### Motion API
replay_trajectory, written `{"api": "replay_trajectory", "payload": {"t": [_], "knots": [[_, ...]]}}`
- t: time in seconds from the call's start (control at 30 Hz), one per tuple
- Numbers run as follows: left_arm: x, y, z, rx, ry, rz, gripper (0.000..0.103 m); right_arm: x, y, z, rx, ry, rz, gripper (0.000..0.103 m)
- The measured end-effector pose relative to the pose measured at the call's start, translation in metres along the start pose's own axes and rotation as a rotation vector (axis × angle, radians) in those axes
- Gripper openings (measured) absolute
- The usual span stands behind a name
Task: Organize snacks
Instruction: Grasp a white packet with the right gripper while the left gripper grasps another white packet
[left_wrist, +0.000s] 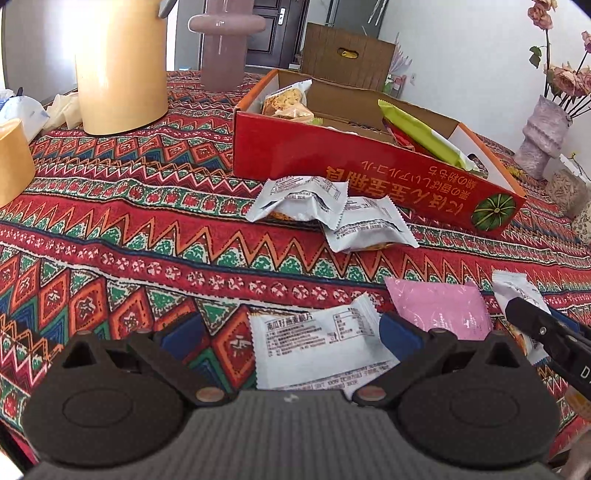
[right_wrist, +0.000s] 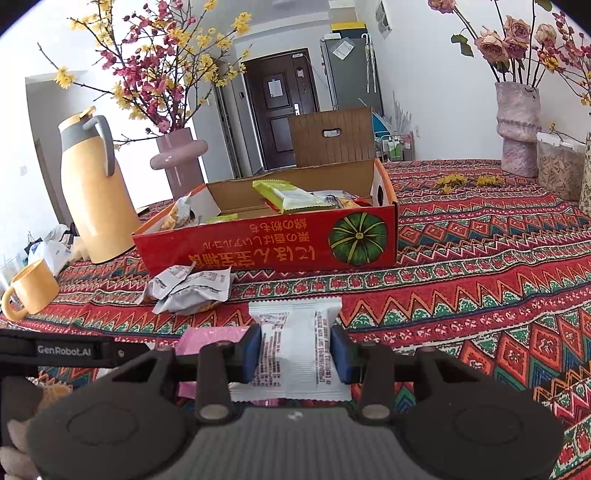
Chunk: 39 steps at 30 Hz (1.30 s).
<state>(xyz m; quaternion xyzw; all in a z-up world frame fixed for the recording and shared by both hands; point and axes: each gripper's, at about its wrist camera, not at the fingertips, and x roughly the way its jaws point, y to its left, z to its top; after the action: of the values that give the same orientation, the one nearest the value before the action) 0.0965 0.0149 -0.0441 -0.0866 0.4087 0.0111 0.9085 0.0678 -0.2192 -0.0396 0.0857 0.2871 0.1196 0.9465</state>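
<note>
A red cardboard box (left_wrist: 332, 155) with snacks inside stands on the patterned tablecloth; it also shows in the right wrist view (right_wrist: 258, 247). My left gripper (left_wrist: 291, 336) is open around a white snack packet (left_wrist: 317, 343) lying on the cloth. My right gripper (right_wrist: 295, 350) is shut on another white snack packet (right_wrist: 293, 343) and holds it in front of the box. Two white packets (left_wrist: 332, 210) lie in front of the box, also in the right wrist view (right_wrist: 192, 288). A pink packet (left_wrist: 443, 306) lies to the right.
A yellow thermos (right_wrist: 96, 192) and yellow mug (right_wrist: 31, 291) stand at the left. A mauve vase (right_wrist: 181, 158) is behind the box, another vase (right_wrist: 517, 129) and a jar (right_wrist: 557, 170) at the far right. The right gripper's body (left_wrist: 546, 332) shows at the left view's right edge.
</note>
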Motion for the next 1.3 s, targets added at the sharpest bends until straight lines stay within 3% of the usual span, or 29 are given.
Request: {"api": "replay_trajectory", "payload": {"t": [0.53,0.73,0.83,0.9,1.07,1.3], "knots": [[0.002,-0.016,-0.008,-0.032,0.021,0.096,0.103,-0.008,-0.018,-0.012,0.04,0.0,0.053,0.039],[0.001,-0.022,-0.017,0.037,-0.001,0.137,0.101,-0.012,-0.017,-0.014,0.038,-0.003,0.061,0.039],[0.0,-0.025,-0.021,0.069,-0.027,0.146,0.093,-0.014,-0.016,-0.015,0.034,-0.005,0.063,0.039],[-0.004,-0.025,-0.022,0.082,-0.046,0.135,0.077,-0.015,-0.016,-0.016,0.033,-0.006,0.062,0.039],[-0.009,-0.021,-0.026,0.092,-0.08,0.092,0.067,-0.018,-0.014,-0.016,0.029,-0.008,0.061,0.039],[-0.014,-0.016,-0.025,0.084,-0.097,0.053,0.064,-0.019,-0.01,-0.015,0.018,-0.012,0.058,0.039]]}}
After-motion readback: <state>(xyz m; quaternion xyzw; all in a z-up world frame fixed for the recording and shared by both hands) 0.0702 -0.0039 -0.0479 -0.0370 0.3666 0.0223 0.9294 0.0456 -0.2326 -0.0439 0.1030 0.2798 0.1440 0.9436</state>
